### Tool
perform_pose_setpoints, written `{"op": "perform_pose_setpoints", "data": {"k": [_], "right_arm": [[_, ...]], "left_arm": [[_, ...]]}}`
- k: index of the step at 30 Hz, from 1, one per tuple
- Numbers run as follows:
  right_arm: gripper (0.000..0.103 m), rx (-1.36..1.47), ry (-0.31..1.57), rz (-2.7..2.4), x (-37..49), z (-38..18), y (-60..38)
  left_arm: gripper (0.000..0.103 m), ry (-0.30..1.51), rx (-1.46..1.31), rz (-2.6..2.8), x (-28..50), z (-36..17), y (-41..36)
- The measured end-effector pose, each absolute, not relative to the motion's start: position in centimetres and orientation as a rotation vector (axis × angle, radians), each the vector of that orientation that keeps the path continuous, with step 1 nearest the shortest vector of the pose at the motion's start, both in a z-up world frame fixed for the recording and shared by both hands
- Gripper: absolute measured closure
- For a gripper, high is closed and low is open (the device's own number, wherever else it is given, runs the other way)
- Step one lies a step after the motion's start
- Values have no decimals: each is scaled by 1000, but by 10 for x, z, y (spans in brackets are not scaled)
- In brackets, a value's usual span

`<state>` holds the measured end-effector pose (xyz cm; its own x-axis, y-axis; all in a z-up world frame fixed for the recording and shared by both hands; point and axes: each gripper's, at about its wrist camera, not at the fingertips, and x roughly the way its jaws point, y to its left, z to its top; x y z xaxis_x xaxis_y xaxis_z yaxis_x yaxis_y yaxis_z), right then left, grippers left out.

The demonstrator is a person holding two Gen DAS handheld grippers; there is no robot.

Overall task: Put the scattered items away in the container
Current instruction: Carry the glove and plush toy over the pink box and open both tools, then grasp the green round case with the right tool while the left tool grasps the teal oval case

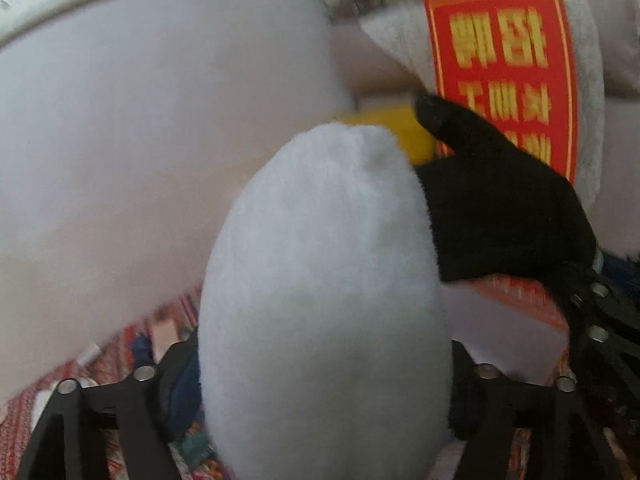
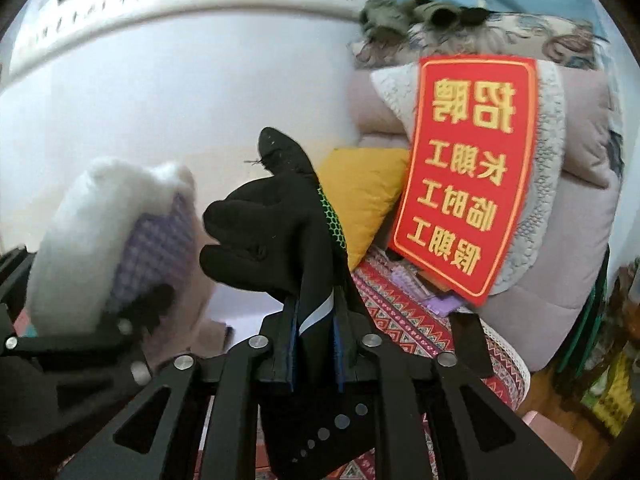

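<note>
A white fluffy item (image 1: 320,264) fills the middle of the left wrist view, and my left gripper (image 1: 324,364) is shut on its lower part; the fingertips are hidden behind the fluff. In the right wrist view the same item (image 2: 84,240) shows a purple checked inner side, with the left gripper (image 2: 120,320) below it. My right gripper (image 2: 314,320) is shut on a black glove (image 2: 272,232) with a green mesh patch and a white stripe. The glove (image 1: 500,208) hangs just right of the fluffy item, close to touching it. I see no container that I can tell as such.
A red sign with gold characters (image 2: 468,176) leans on a white textured pillow (image 2: 548,184). A yellow cushion (image 2: 360,196) lies behind the glove. The bed carries a red patterned cloth (image 2: 404,316) and a pale pink quilt (image 2: 580,240). A white headboard (image 2: 180,92) stands behind.
</note>
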<state>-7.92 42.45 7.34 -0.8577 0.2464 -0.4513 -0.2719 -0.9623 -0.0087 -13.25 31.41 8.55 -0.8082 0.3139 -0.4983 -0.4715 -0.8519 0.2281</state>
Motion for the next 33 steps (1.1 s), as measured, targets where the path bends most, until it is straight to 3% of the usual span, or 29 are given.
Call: {"op": "perform_pose_setpoints", "data": {"k": [1,2,4,7,16,23,29,33], "right_arm": [[67,-705,79,2774,-88,67,423],[46,-741,84,2755,-95,60,422],[27,-762,123,2732,-101,52,422],[24,-717,156,2753,-99,53,418],[11,-652,132,2885,-92,68,348],[8,-670,42,3041,-105,72,261],[8,-921,-93,3182,-144,38,163],[8,-1117,-164,3139,-179,-1,117]], "left_arm": [[22,506,-650,2616,-137,79,311],[22,532,-666,2635,-141,73,308],[13,526,-663,2659,-144,71,297],[6,440,-629,2709,-142,83,267],[3,400,-614,2839,-127,91,183],[3,331,-808,3002,-126,48,71],[3,348,-1062,3189,-144,-3,-40],[3,266,-1244,3223,-167,-33,-95]]}}
